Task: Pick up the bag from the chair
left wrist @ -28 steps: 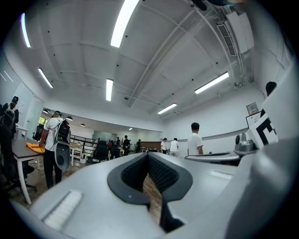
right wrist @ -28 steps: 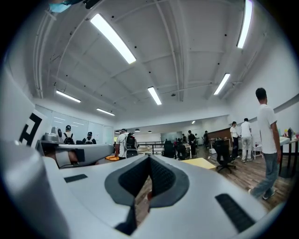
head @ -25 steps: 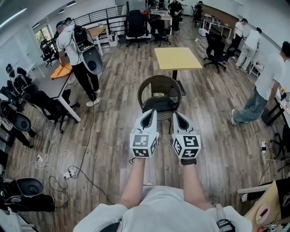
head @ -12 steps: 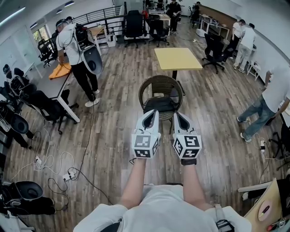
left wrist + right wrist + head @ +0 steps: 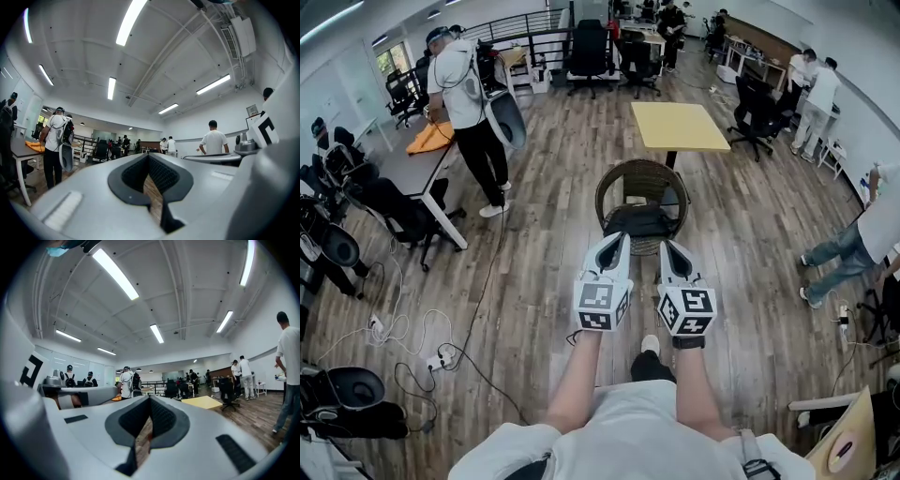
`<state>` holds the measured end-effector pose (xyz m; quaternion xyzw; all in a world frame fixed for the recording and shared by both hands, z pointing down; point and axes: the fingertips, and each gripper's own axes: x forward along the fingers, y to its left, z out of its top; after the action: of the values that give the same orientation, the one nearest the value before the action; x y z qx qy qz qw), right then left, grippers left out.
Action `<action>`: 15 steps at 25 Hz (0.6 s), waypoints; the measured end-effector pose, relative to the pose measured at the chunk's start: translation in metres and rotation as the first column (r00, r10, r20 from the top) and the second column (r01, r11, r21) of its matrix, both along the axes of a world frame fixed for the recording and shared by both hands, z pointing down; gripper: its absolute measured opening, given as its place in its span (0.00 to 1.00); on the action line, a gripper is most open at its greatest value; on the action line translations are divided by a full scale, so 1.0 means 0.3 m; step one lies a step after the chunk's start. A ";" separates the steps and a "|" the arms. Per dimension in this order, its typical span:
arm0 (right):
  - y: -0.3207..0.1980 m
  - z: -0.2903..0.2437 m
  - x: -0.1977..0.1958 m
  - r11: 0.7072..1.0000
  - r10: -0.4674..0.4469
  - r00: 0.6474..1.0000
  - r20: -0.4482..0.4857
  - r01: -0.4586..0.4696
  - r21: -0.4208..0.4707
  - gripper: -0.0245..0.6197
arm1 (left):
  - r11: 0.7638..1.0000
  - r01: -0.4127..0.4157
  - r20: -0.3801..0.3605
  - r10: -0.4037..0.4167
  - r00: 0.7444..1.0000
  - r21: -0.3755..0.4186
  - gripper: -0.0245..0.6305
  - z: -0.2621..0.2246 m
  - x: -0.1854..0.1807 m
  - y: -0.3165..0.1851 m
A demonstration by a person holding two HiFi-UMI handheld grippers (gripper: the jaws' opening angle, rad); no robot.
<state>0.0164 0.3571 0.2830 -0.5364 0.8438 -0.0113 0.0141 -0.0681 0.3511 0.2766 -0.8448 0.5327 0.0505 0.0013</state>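
Bag (image 5: 637, 221) was black, soft-looking and slumped, lying on the seat of the chair (image 5: 642, 169), a round tub-shaped piece w/ brown woven wicker back and rim. It stood straight ahead of both grippers, near but not touching them. The bag's near edge was cut off by the gripper tips in the head view, so its full outline and any handle couldn't be made out.

Left gripper (image 5: 619, 236) and right gripper (image 5: 667, 246) were held side by side, smooth grey-white plastic shells tapering to points, each w/ a marker cube (image 5: 600, 307) of black-and-white squares at the rear. In the left gripper view, the left gripper (image 5: 148, 155) had its ribbed black pads brought together at the tips, w/ only a thin sliver of floor showing btwn them and nothing held. Same for the right gripper (image 5: 150, 398) in its own view: pads together, nothing in them.

Floor (image 5: 544, 244) was grey-brown wood plank. Behind the chair stood a square table (image 5: 680, 125) w/ a flat yellow top; its base was mostly hidden by the chair back. At left, a person (image 5: 464, 84) in a white top and dark trousers stood by a desk.

Both gripper views tilted up toward ceiling and strip lights, their lower halves filled by the grippers' own bodies.
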 end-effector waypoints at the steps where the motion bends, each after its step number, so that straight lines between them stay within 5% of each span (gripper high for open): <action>1: -0.027 0.000 -0.002 1.000 -0.004 1.000 0.004 0.004 0.000 0.05 | 1.000 0.002 0.000 -0.002 1.000 -0.002 0.05 0.003 -0.003 -0.021; 15: -0.644 -0.044 0.013 0.994 -0.100 0.992 0.075 0.097 0.045 0.05 | 0.992 0.107 0.064 -0.112 0.992 0.071 0.05 -0.065 -0.015 -0.592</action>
<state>0.0202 0.1640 0.2697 -0.4929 0.8681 -0.0152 0.0569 -0.0726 0.1734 0.2571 -0.8149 0.5760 0.0395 0.0507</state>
